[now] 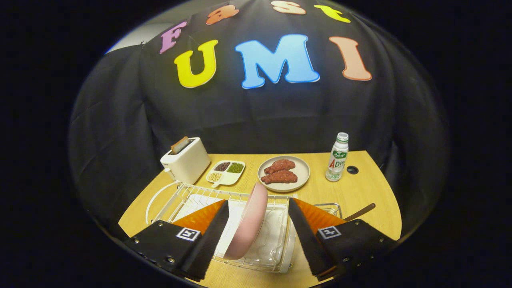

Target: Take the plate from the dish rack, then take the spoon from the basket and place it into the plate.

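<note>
A: How far along is the job?

B: Barely begun, I'd judge. The round pink plate stands on edge in the white wire dish rack, so it is not yet taken out. The spoon with the dark brown handle pokes out of a small wire basket just beside the rack, untouched.

A: And the gripper?

B: Its fingers are spread wide, one on each side of the plate, with a gap on both sides; neither presses on it. It holds nothing.

A: How is it posed?

B: It looks down and forward over the near edge of the light wooden table, lined up roughly with the plate's rim. The person's hand can't be made out.

A: What lies beyond?

B: A white toaster with a slice of bread, a divided dish of beans, a beige plate of reddish meat pieces, and a small white bottle.

A: So what remains?

B: Everything: gripping and lifting the plate, then moving the spoon.
</note>
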